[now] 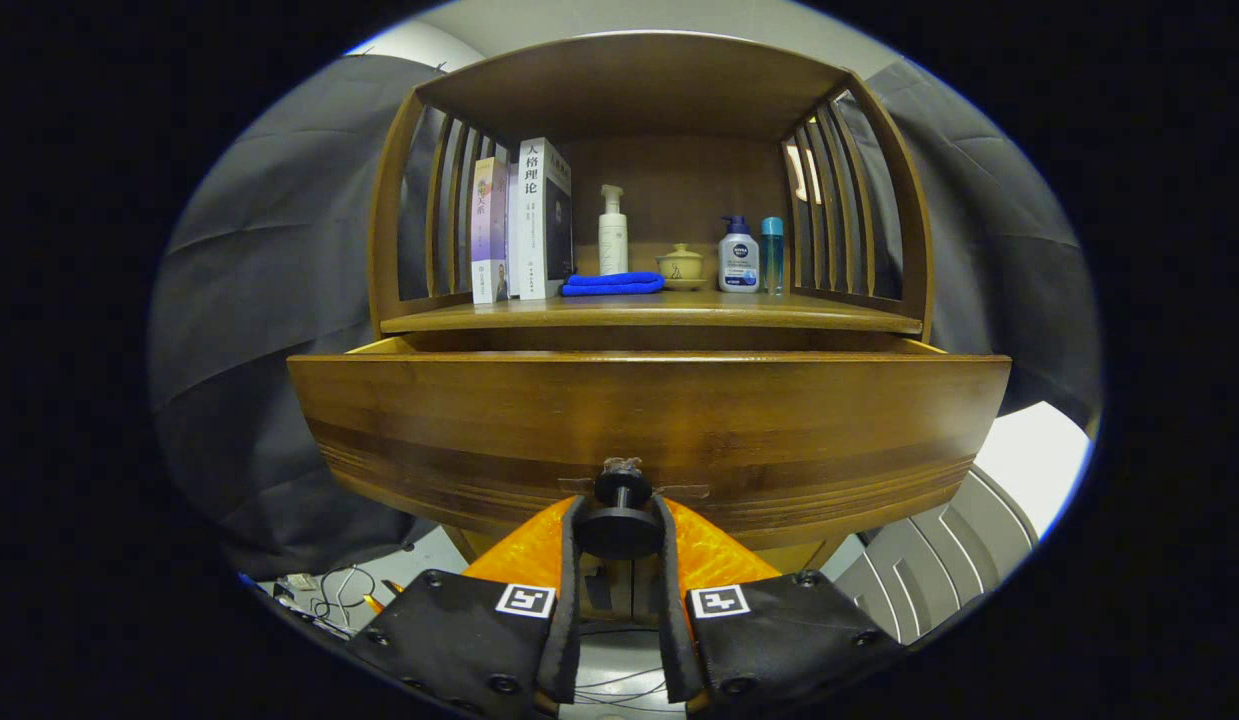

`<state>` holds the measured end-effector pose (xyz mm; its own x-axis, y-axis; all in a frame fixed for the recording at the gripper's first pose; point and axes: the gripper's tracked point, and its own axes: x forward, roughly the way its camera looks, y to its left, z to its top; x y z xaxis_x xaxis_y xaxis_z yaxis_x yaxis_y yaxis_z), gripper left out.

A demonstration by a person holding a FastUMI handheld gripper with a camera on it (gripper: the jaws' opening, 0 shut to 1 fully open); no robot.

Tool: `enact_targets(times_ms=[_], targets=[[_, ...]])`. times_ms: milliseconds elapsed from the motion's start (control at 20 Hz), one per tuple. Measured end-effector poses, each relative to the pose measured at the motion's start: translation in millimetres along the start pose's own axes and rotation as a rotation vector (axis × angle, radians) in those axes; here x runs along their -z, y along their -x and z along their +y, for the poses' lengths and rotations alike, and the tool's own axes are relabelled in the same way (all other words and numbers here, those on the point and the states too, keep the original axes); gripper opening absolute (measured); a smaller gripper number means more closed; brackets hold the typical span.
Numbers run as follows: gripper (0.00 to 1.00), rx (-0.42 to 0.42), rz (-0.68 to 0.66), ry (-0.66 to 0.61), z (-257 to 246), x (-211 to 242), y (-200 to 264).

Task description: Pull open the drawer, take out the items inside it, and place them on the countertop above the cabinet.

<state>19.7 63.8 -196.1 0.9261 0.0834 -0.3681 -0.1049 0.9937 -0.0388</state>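
The wooden drawer (649, 420) stands pulled out from the cabinet, its wide front panel facing me. A black round knob (620, 520) sticks out of the panel's lower middle. My gripper (619, 525) is shut on that knob, one black finger (571, 560) pressing each side of its disc. The drawer's inside is hidden behind the front panel. Above it lies the wooden countertop (649, 312) of the cabinet.
On the countertop stand two books (524, 225) at the left, a folded blue cloth (612, 284), a white pump bottle (612, 232), a small lidded ceramic cup (681, 266), a white-blue pump bottle (739, 257) and a slim blue bottle (771, 254). Slatted side rails enclose the shelf. Cables (339, 590) lie on the floor.
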Motion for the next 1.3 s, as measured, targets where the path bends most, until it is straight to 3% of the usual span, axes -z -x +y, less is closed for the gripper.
enact_targets(times_ms=[800, 1300], targets=[[0.35, -0.046, -0.019, 0.048, 15.3, 26.0, 56.7], [0.35, -0.066, -0.016, 0.066, 18.6, 32.2, 68.0]])
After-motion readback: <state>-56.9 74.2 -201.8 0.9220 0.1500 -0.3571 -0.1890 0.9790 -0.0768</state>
